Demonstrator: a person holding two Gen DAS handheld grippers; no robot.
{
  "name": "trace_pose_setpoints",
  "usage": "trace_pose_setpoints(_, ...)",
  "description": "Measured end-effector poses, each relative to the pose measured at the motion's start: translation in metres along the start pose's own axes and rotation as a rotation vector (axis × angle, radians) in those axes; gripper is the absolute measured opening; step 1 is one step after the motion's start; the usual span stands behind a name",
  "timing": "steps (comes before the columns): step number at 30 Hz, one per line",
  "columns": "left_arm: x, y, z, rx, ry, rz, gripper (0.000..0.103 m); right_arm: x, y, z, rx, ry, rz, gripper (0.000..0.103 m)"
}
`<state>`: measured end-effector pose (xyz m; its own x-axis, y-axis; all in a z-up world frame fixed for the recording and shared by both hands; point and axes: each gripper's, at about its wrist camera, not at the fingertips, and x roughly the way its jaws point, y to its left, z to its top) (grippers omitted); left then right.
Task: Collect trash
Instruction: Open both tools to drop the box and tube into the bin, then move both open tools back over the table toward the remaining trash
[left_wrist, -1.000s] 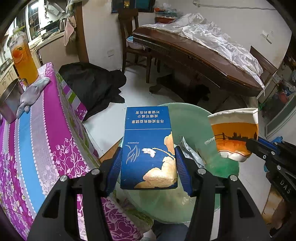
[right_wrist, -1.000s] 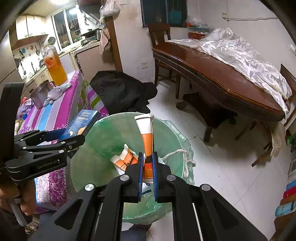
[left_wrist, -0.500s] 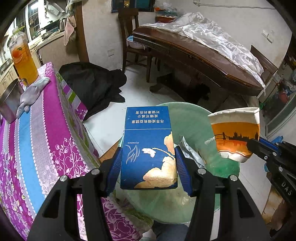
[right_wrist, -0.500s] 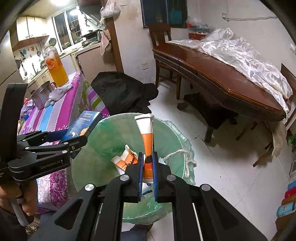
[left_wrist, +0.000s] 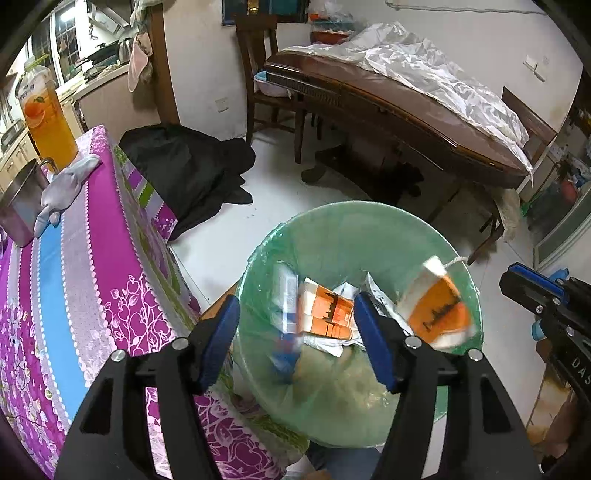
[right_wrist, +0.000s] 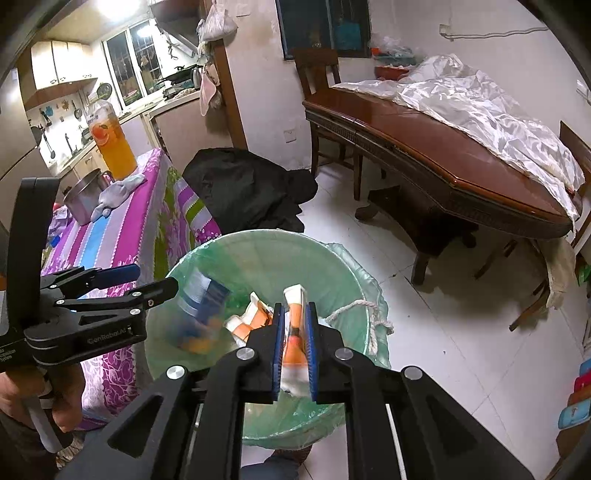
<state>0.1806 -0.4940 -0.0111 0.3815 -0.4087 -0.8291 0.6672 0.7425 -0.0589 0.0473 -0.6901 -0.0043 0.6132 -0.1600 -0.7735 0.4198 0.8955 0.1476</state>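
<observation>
Nearest the lens, my left gripper (left_wrist: 295, 328) stands wide with nothing between its blue pads, poised over the green-lined trash bin (left_wrist: 369, 229). Below it, motion-blurred inside the bin, is the blue carton (left_wrist: 286, 295), clear of the fingers. My right gripper (right_wrist: 293, 347) is narrow; the orange-and-white paper cup (right_wrist: 293, 332) sits between its pads, blurred, and I cannot tell whether the pads grip it. From the left wrist camera the cup (left_wrist: 437, 308) appears smeared above the bin's right rim. Within the bin lie a flattened orange-and-white paper cup (left_wrist: 325, 314) and crumpled white wrappers (left_wrist: 376, 291). Beside the bin stands a table with a purple striped cloth (left_wrist: 74, 266), bearing a steel pot (left_wrist: 16, 206), a grey glove (left_wrist: 62, 188) and an orange-drink bottle (left_wrist: 46, 125). Beyond are a black garment (left_wrist: 184, 170) on the floor and a wooden dining table (left_wrist: 399, 114).
</observation>
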Motion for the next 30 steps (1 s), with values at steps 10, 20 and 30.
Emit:
trace_pose_setpoints(10, 0.000, 0.004, -0.004, -0.003, -0.004, 0.012, 0.078, -0.010, -0.002, -0.003, 0.024, -0.043, 0.009, 0.050)
trace_pose_setpoints(20, -0.010, 0.007, -0.007, -0.003, -0.029, 0.022, 0.091, -0.033, 0.012, -0.009, 0.003, -0.127, -0.014, 0.084)
trace_pose_setpoints(30, -0.024, 0.018, -0.010, -0.016, -0.050, 0.033, 0.097, -0.047, 0.025, -0.013, -0.011, -0.166, -0.032, 0.094)
